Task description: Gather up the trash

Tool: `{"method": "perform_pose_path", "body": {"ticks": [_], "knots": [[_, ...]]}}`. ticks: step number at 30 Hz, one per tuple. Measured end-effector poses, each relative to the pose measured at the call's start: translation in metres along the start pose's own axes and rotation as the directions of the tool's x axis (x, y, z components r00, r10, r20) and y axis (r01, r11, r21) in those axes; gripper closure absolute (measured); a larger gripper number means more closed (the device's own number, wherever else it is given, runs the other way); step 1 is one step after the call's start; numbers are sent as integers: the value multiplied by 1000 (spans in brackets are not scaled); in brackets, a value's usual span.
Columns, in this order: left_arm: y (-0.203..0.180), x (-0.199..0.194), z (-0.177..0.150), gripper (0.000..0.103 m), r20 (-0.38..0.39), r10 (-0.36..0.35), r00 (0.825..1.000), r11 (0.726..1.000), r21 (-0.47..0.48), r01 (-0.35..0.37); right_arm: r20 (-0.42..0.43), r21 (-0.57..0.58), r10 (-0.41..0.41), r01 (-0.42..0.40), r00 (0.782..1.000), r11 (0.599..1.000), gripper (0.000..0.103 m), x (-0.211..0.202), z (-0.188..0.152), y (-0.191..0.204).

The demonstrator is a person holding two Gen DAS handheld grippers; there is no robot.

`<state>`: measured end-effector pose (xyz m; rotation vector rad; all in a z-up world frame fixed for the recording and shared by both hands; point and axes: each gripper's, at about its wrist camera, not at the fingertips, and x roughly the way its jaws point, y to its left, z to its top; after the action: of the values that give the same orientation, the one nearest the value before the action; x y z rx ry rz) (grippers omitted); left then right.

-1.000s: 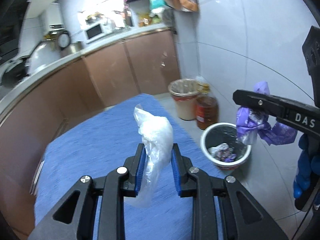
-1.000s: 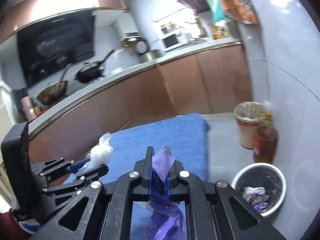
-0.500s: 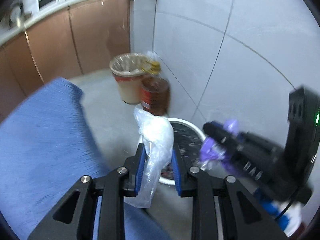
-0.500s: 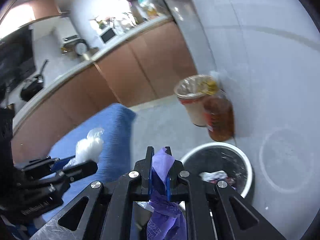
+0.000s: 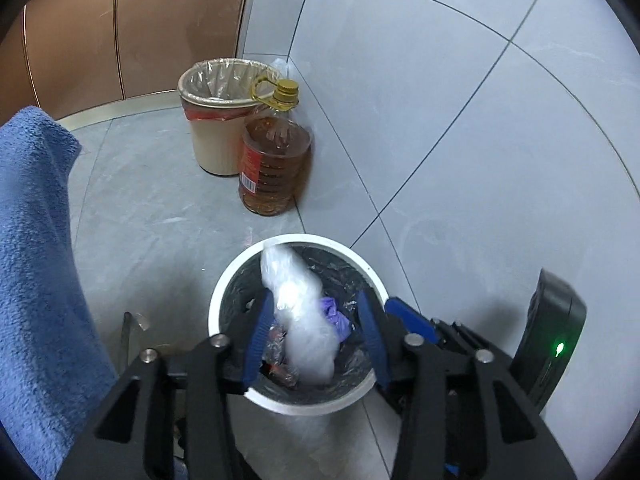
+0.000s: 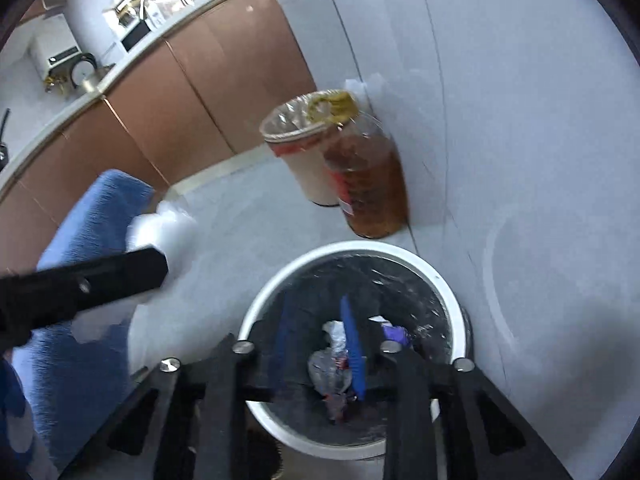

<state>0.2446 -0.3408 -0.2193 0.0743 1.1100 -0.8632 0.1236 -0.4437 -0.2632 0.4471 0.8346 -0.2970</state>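
A white-rimmed waste bin (image 5: 228, 280) with a black liner stands on the floor right below both grippers. My left gripper (image 5: 316, 338) hangs over it with its jaws opening. A crumpled clear plastic bag (image 5: 300, 320) is loose and blurred between the blue pads. My right gripper (image 6: 316, 340) is also over the bin (image 6: 276, 296), jaws opening, with nothing between them. The purple wrapper (image 6: 394, 334) lies inside the bin among other scraps, and it shows in the left wrist view too (image 5: 334, 314). The left gripper's finger (image 6: 100, 280) and the bag (image 6: 168, 228) appear at the left of the right wrist view.
A beige lined bin (image 5: 224, 120) and a large bottle of amber oil (image 5: 276, 168) stand against the tiled wall behind the waste bin. A blue towel-covered surface (image 5: 36, 260) is at the left. Brown cabinets (image 5: 160, 28) run along the back.
Both grippers swung right and down from the blue surface to over the bin. Both sets of jaws spread apart. The purple wrapper dropped into the bin and the plastic bag came loose.
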Motion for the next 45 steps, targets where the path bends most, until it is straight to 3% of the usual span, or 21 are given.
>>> {"method": "perform_pose_path", "body": {"ticks": [9, 17, 23, 32, 37, 45], "knots": [[4, -25, -8, 59, 43, 24, 999, 1000, -18, -23, 15, 13, -62, 62, 998, 998, 59, -21, -12, 5], [10, -84, -26, 54, 165, 153, 974, 988, -6, -154, 132, -115, -122, 137, 984, 984, 36, -70, -11, 59], [19, -138, -55, 51, 256, 258, 931, 964, -2, -267, 220, -233, -125, 176, 967, 956, 27, -111, -13, 105], [42, -205, -94, 50, 323, 385, 865, 920, -59, -387, 328, -373, -69, 196, 942, 907, 17, -160, -28, 165], [53, -240, -113, 39, 365, 455, 812, 885, -91, -456, 358, -426, -14, 177, 933, 887, 14, -182, -36, 194], [74, -277, -140, 37, 384, 509, 771, 860, -178, -479, 398, -485, 41, 172, 917, 857, 11, -210, -47, 225]]}}
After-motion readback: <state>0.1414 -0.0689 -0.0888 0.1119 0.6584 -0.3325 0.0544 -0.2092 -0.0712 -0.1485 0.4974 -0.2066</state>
